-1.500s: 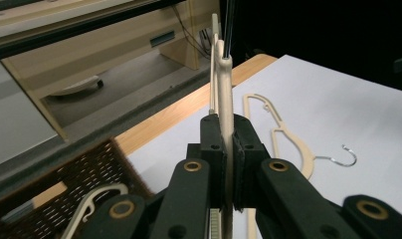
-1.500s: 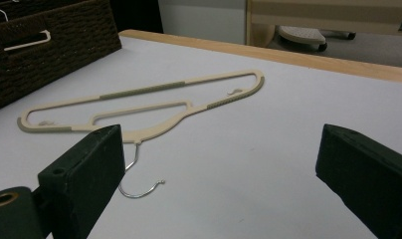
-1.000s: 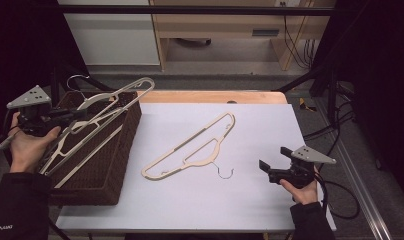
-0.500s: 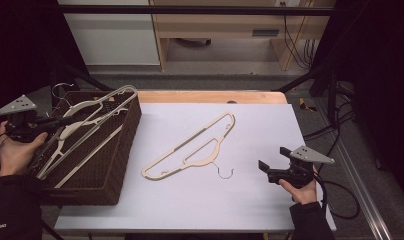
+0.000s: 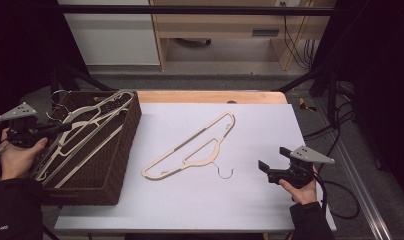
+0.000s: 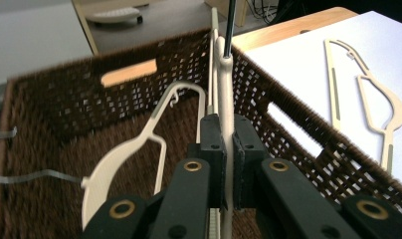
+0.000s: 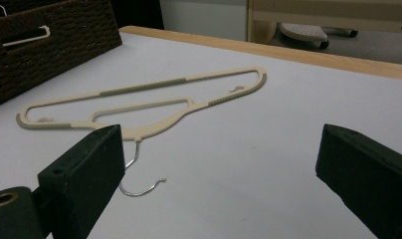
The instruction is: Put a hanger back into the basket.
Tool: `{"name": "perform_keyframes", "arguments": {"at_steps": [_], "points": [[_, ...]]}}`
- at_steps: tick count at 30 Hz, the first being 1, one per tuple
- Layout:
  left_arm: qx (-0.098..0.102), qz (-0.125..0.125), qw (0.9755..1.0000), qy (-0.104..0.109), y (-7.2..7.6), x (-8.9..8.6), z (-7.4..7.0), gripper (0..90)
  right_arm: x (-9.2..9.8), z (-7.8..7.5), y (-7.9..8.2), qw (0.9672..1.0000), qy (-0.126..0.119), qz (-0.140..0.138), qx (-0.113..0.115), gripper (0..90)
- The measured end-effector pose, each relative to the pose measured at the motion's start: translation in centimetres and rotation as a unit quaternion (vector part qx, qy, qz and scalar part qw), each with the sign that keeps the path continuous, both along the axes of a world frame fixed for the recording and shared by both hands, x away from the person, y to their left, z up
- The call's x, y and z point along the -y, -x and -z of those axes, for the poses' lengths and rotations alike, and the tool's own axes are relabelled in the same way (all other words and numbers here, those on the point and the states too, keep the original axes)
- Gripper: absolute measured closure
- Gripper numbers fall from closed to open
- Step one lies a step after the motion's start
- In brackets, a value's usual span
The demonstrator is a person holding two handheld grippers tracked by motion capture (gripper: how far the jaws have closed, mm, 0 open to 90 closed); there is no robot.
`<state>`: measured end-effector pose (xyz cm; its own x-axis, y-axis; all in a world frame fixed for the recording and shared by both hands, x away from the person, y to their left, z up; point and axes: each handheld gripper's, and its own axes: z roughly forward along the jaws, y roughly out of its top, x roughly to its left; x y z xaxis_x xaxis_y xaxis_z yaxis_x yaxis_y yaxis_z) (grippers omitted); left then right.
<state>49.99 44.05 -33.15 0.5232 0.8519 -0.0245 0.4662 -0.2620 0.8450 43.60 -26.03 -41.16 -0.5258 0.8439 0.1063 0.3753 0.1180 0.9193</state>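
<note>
My left gripper is shut on the edge of a cream plastic hanger that lies slanted across a brown wicker basket at the table's left. In the left gripper view both pads of that gripper clamp the thin hanger, and a second cream hanger rests inside the basket. Another cream hanger with a wire hook lies flat mid-table. My right gripper stands open near the front right, jaws wide apart, facing that hanger from a short way off, touching nothing.
The white tabletop has a wooden strip along its far edge. Cables trail off the right side. A cabinet and desk legs stand on the floor beyond the table.
My left gripper has moved left and down with the hanger, lowering it toward the basket. The right gripper and the hanger on the table have stayed put.
</note>
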Motion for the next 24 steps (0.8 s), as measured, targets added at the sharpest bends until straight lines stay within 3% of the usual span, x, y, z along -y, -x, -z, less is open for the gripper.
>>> {"name": "perform_keyframes", "arguments": {"at_steps": [7, 11, 14, 18, 21, 24], "points": [[-0.043, 0.002, 0.9987, -0.028, -1.1, 1.0, 2.7, 85.9, 0.0, 0.1, -0.1, 1.0000, 0.008, -0.003, 0.002, 5.6], [-0.060, -0.007, 0.9978, -0.028, -1.6, 1.3, 3.9, 85.7, -0.1, 0.2, -0.1, 1.0000, 0.009, -0.003, 0.003, 5.6], [-0.078, -0.042, 0.9952, -0.042, -1.8, 1.1, 4.6, 84.4, -0.1, 0.2, -0.1, 1.0000, 0.007, -0.004, 0.001, 5.6], [-0.075, -0.090, 0.9925, -0.036, -1.3, 0.1, 4.6, 79.3, -0.3, 0.2, -0.2, 1.0000, 0.008, -0.006, 0.001, 5.7], [-0.066, -0.121, 0.9897, -0.039, -0.5, -0.8, 4.0, 67.3, -0.5, 0.1, -0.2, 0.9999, 0.009, -0.008, 0.001, 5.7], [-0.048, -0.142, 0.9887, -0.012, 0.6, -1.7, 3.4, 61.5, -0.7, 0.0, -0.3, 0.9999, 0.008, -0.009, 0.001, 5.7]]}}
